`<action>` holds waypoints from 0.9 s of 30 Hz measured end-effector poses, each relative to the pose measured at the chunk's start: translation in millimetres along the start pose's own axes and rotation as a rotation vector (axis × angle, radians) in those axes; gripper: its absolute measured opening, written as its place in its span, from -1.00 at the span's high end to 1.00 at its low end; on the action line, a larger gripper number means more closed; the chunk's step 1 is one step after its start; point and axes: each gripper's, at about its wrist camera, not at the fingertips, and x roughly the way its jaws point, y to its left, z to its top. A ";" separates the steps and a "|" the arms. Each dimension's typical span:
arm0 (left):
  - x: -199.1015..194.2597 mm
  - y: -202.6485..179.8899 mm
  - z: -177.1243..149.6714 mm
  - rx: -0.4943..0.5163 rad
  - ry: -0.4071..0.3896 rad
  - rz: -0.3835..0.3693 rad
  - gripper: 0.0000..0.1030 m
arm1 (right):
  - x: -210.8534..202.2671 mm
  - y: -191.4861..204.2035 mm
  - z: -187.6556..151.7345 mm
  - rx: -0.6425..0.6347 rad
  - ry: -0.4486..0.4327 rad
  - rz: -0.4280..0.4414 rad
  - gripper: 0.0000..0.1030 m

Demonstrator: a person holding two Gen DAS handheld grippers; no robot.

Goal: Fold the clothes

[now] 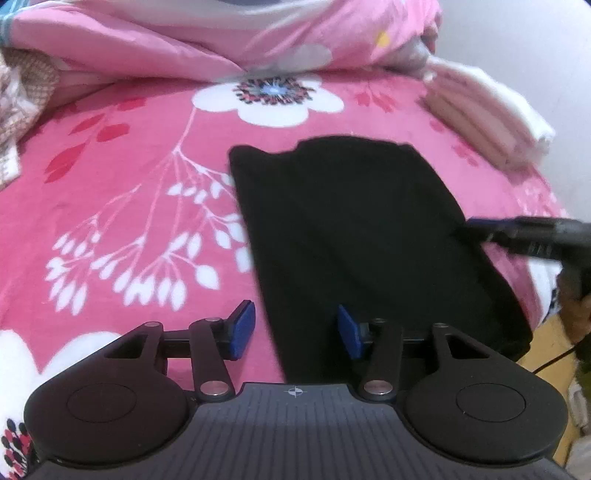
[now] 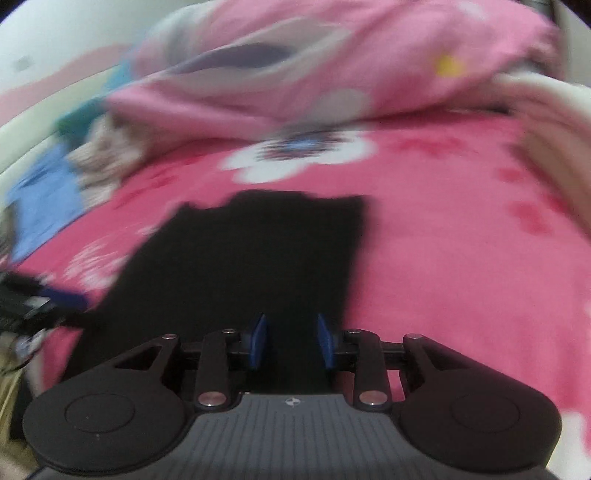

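The black garment (image 1: 354,236) lies flat, mid-frame right, folded narrow on the pink sheet (image 1: 140,155). The left gripper (image 1: 295,328) is spread wide at its near left edge; the right gripper (image 2: 291,341) hovers parted, holding nothing. Any further fold wants both near corners pinched evenly.

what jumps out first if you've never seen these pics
The black garment stands out most, lying flat as a narrow folded strip in the middle of the bright pink floral bedsheet. A big white flower print sits just beyond it, below a heaped pink quilt. The left hand-held gripper is open at the garment's near left edge; the right hand-held gripper is open over its near end.
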 end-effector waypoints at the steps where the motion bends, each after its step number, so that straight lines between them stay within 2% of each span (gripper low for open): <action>1: 1.8 -3.7 0.0 0.006 0.009 0.011 -0.01 | -0.4 -7.1 -3.7 0.018 -0.002 -0.032 0.36; 2: 3.6 -7.3 0.1 0.012 0.018 0.022 -0.02 | -7.4 -11.7 -3.8 0.039 -0.019 -0.051 0.36; 4: 5.4 -11.7 0.7 0.020 0.026 0.045 -0.05 | -18.3 -7.5 -4.0 0.025 -0.059 -0.034 0.36; 7: 7.9 -17.8 1.7 0.031 0.038 0.080 -0.06 | -32.6 10.9 -14.7 -0.068 -0.105 0.099 0.37; 9: 9.0 -22.4 2.4 0.040 0.044 0.104 -0.07 | -35.0 20.4 -25.1 -0.137 -0.114 0.164 0.37; 10: 9.1 -25.1 2.7 0.047 0.045 0.117 -0.08 | -33.4 23.7 -30.8 -0.170 -0.105 0.170 0.37; 14: 8.6 -35.6 3.9 0.083 0.049 0.168 -0.09 | -23.6 18.1 -52.7 -0.226 -0.058 0.065 0.37; 19: 7.4 -45.8 5.0 0.116 0.047 0.223 -0.09 | -40.5 2.6 -55.5 -0.152 -0.131 0.058 0.35; 24: 7.3 -52.4 4.5 0.137 0.043 0.270 -0.10 | -52.4 -7.3 -55.7 -0.115 -0.174 0.059 0.15; 27: 6.4 -50.0 4.7 0.132 0.034 0.261 -0.16 | -52.2 -10.9 -55.5 -0.097 -0.186 0.069 0.12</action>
